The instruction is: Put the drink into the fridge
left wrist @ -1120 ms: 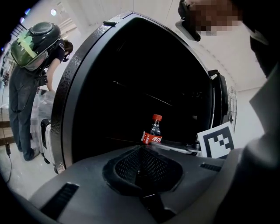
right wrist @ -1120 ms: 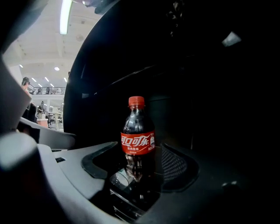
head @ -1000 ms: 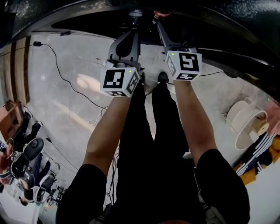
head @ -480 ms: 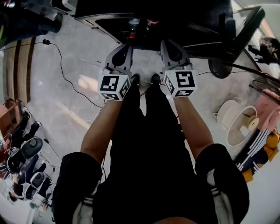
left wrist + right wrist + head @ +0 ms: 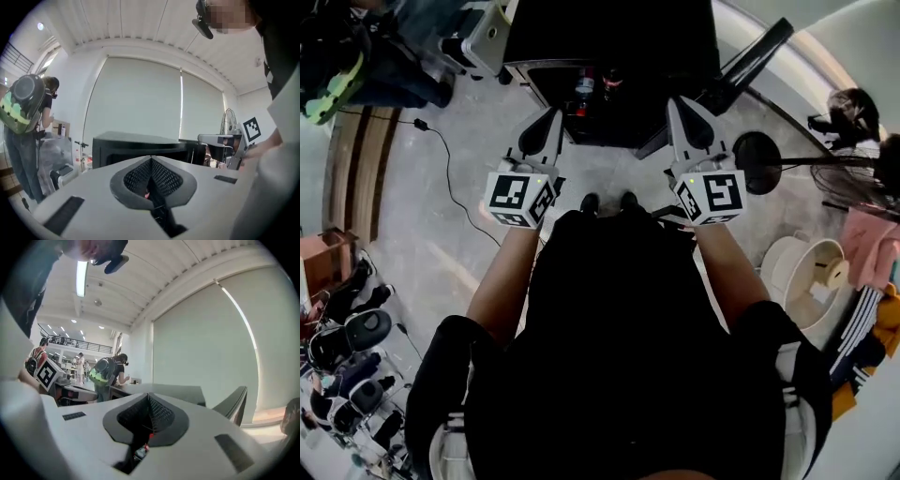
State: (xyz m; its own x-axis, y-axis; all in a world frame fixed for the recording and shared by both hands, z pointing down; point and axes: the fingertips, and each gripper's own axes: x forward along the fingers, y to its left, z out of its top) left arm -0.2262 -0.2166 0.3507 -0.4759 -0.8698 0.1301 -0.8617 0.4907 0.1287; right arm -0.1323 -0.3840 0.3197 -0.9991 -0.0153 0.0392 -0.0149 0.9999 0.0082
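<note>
A black fridge (image 5: 609,28) stands on the floor just ahead of me, its dark top filling the upper middle of the head view. Two drink bottles (image 5: 584,89) stand side by side in its open front, one with a red cap. My left gripper (image 5: 552,114) hangs shut and empty left of the opening, its jaws meeting in a point (image 5: 151,159). The right gripper (image 5: 675,101) is raised beside the fridge door (image 5: 750,61); it too is shut with nothing held (image 5: 149,395). Both point about level over the fridge top (image 5: 136,140).
The fridge door swings out to the right. A black fan stand (image 5: 759,150) and a white spool (image 5: 811,272) sit on the floor at right. A cable (image 5: 441,159) runs across the floor at left. A person with a green backpack (image 5: 23,105) stands at the far left.
Both grippers have risen and drawn back from the bottles in the fridge, spreading apart. The view has lifted, and the fridge top and door now show.
</note>
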